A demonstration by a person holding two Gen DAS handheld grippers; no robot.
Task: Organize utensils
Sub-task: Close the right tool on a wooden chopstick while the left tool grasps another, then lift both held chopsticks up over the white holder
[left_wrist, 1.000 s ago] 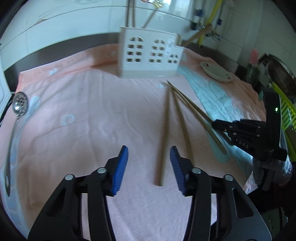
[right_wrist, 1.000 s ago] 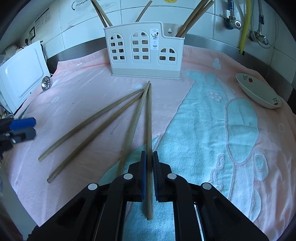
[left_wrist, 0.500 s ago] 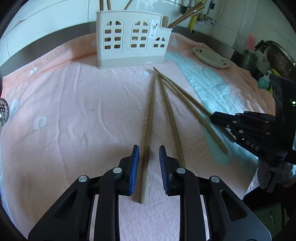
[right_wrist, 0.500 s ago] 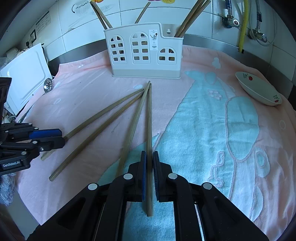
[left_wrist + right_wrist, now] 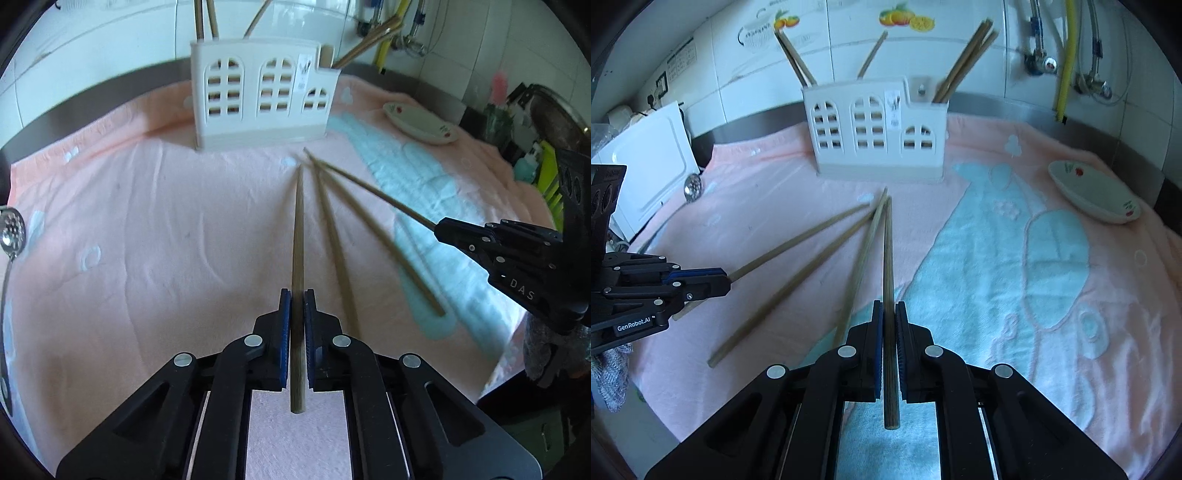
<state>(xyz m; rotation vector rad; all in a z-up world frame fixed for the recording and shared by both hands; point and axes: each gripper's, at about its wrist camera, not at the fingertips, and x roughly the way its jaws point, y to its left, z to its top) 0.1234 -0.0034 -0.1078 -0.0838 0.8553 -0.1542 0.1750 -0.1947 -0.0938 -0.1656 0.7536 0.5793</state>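
- A white holder (image 5: 879, 136) with arched window cut-outs is being shown standing at the back of the towel, with several chopsticks already leaning out of its top at the left end, the middle and the right end.
- Four loose chopsticks are being seen fanned out on the towel in front of the holder, their thin tips gathered near its base and nothing lying between them and it.
- A small white dish (image 5: 1093, 192) with red marks is being seen off to the right of the holder, well apart from the chopsticks.
- A slotted spoon (image 5: 13, 229) is being shown at the far left edge of the towel, beside a white board (image 5: 646, 173) leaning against the wall.
- The work is being done on a pink towel (image 5: 147, 229) with a pale blue pattern, spread over a counter backed by white tiles, with pipes and a yellow hose on the wall at the right.
- The left gripper (image 5: 297, 295) is being held angled down towards the towel; its jaws have just been closing and are now clamped on the thick end of the leftmost chopstick (image 5: 297, 221).
- The right gripper (image 5: 889, 306) is likewise being pointed down at a slant, its jaws pressed tight on the thick end of the rightmost chopstick (image 5: 887, 251).
- Two further chopsticks are being left lying free between the held pair.
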